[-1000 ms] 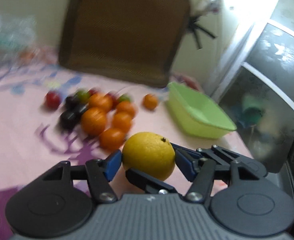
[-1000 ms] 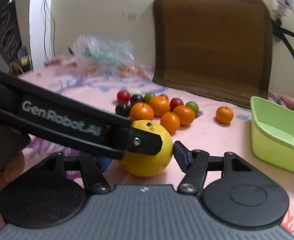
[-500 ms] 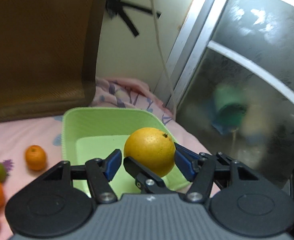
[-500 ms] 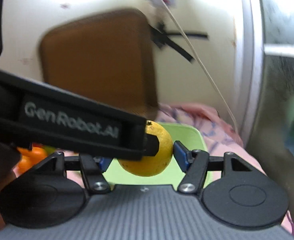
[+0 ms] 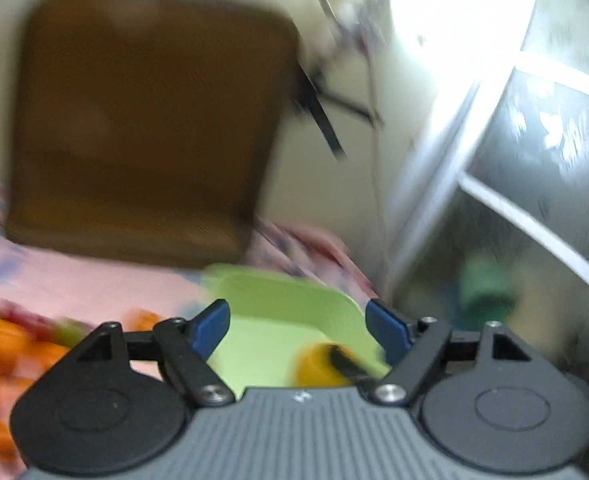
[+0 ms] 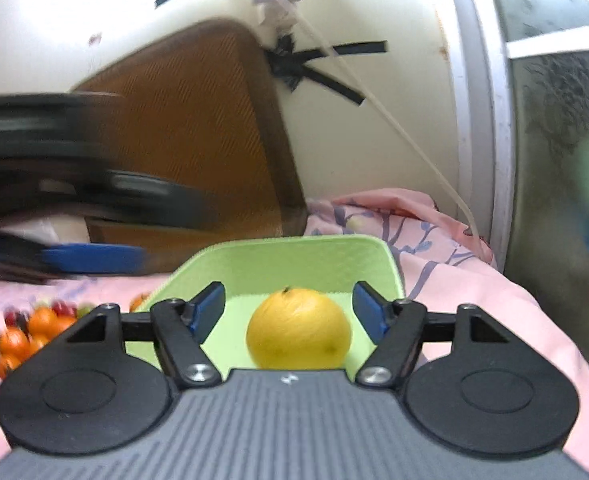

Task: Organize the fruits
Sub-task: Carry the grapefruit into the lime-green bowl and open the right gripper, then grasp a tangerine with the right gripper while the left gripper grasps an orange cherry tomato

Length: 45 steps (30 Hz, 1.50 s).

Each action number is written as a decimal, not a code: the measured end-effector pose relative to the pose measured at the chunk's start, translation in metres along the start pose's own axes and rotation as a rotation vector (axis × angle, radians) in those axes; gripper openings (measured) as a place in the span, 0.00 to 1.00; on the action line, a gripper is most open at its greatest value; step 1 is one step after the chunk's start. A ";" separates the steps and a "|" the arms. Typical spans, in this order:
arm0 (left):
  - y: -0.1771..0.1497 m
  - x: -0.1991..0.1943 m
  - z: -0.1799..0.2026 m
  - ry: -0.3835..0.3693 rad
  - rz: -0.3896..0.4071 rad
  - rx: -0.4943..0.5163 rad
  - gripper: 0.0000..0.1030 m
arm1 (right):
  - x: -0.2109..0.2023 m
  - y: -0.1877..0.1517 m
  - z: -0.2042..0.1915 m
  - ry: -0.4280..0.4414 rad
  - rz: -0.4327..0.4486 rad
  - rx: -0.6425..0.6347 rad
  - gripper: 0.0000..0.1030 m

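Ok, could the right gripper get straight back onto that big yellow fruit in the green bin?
Probably yes. The yellow fruit sits in the green bin, directly ahead of the right gripper, whose jaws have just been opening and stand clear of it. The left gripper is off to the side.

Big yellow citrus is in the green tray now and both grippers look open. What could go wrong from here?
1. The yellow citrus sits between the right gripper pads, whose jaws have just been opening; pulling back crooked could nudge it or drag the green tray.
2. The left gripper, also just opened, is blurred and close beside the right one; they might collide.
3. The tray sits near the pink cloth's edge by the glass door; a bump might shift it.
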<state>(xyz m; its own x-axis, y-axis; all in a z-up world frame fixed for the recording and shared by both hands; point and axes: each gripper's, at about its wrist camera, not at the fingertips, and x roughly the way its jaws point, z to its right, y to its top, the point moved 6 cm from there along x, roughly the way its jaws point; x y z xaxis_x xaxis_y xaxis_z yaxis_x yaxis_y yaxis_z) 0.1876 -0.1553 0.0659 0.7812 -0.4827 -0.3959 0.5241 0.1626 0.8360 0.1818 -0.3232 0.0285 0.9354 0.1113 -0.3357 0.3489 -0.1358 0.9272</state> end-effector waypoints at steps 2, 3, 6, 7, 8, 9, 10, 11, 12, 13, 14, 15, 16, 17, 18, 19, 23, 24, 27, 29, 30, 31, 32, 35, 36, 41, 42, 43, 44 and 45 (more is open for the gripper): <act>0.008 -0.039 -0.023 0.071 0.061 -0.009 0.76 | -0.004 0.005 0.009 -0.029 0.048 0.042 0.69; 0.011 -0.055 -0.034 0.101 0.079 -0.018 0.76 | -0.007 0.008 0.014 -0.045 0.071 0.060 0.69; 0.009 -0.104 -0.074 0.216 0.109 -0.039 0.76 | -0.017 0.010 0.025 -0.080 0.128 0.113 0.58; 0.005 -0.119 -0.088 0.256 0.116 -0.042 0.76 | -0.023 0.007 0.025 -0.081 0.134 0.121 0.49; 0.001 -0.129 -0.099 0.288 0.118 -0.041 0.76 | -0.025 0.006 0.024 -0.073 0.139 0.127 0.39; -0.005 -0.139 -0.112 0.324 0.115 -0.035 0.76 | -0.028 0.006 0.021 -0.055 0.141 0.137 0.36; -0.011 -0.147 -0.124 0.359 0.108 -0.028 0.76 | -0.030 0.005 0.018 -0.033 0.135 0.151 0.33; -0.017 -0.153 -0.135 0.390 0.098 -0.024 0.76 | -0.035 0.005 0.009 0.007 0.123 0.166 0.32; -0.023 -0.159 -0.143 0.414 0.085 -0.025 0.76 | -0.039 0.003 0.000 0.044 0.110 0.169 0.30; -0.029 -0.161 -0.152 0.428 0.072 -0.034 0.76 | -0.044 -0.001 -0.015 0.087 0.088 0.158 0.30; -0.034 -0.162 -0.160 0.435 0.056 -0.052 0.76 | -0.049 -0.006 -0.029 0.122 0.064 0.134 0.30; -0.039 -0.160 -0.169 0.433 0.038 -0.078 0.76 | -0.052 -0.012 -0.048 0.160 0.034 0.096 0.30; -0.044 -0.160 -0.178 0.425 0.021 -0.105 0.76 | -0.055 -0.019 -0.067 0.196 0.000 0.051 0.30; -0.048 -0.158 -0.185 0.412 0.005 -0.132 0.75 | -0.056 -0.025 -0.084 0.224 -0.033 0.014 0.30; -0.052 -0.156 -0.189 0.394 -0.010 -0.153 0.73 | -0.056 -0.033 -0.102 0.251 -0.070 -0.026 0.30; -0.055 -0.154 -0.190 0.381 -0.022 -0.163 0.73 | -0.056 -0.040 -0.118 0.273 -0.103 -0.064 0.30; -0.062 -0.151 -0.183 0.365 -0.036 -0.107 0.73 | -0.041 -0.051 -0.167 0.300 -0.178 -0.203 0.30; -0.063 -0.149 -0.178 0.369 -0.034 -0.072 0.73 | -0.032 -0.049 -0.169 0.292 -0.195 -0.192 0.30; -0.068 -0.139 -0.159 0.374 -0.040 0.031 0.73 | 0.000 -0.040 -0.168 0.301 -0.284 -0.052 0.30; -0.068 -0.129 -0.145 0.351 -0.052 0.089 0.73 | 0.014 -0.042 -0.172 0.331 -0.343 0.027 0.30; -0.069 -0.124 -0.140 0.336 -0.057 0.112 0.73 | 0.017 -0.046 -0.172 0.341 -0.363 0.051 0.31; -0.070 -0.118 -0.134 0.321 -0.062 0.135 0.73 | 0.023 -0.049 -0.175 0.353 -0.386 0.072 0.31; -0.071 -0.112 -0.129 0.311 -0.067 0.153 0.73 | 0.029 -0.051 -0.178 0.376 -0.408 0.099 0.32; -0.073 -0.096 -0.121 0.302 -0.093 0.175 0.73 | 0.033 -0.056 -0.186 0.416 -0.441 0.125 0.28; -0.073 -0.092 -0.120 0.302 -0.102 0.175 0.73 | 0.029 -0.055 -0.186 0.417 -0.438 0.110 0.28; -0.074 -0.075 -0.123 0.318 -0.141 0.147 0.72 | -0.002 -0.042 -0.157 0.357 -0.325 0.065 0.28; -0.074 -0.072 -0.123 0.319 -0.152 0.144 0.70 | -0.008 -0.042 -0.150 0.348 -0.305 0.065 0.28; -0.074 -0.069 -0.123 0.318 -0.161 0.143 0.65 | -0.012 -0.042 -0.144 0.338 -0.288 0.061 0.28; -0.075 -0.065 -0.122 0.316 -0.174 0.142 0.60 | -0.017 -0.044 -0.139 0.329 -0.273 0.051 0.28; -0.074 -0.062 -0.121 0.326 -0.174 0.144 0.59 | -0.020 -0.045 -0.136 0.318 -0.264 0.038 0.28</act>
<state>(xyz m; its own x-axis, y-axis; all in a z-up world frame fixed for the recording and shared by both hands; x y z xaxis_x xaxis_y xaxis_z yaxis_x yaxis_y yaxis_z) 0.1415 -0.0332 -0.0178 0.7638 -0.1904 -0.6168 0.6232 -0.0313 0.7814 0.1397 -0.1858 0.0154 0.7513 0.4451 -0.4873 0.5816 -0.0975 0.8076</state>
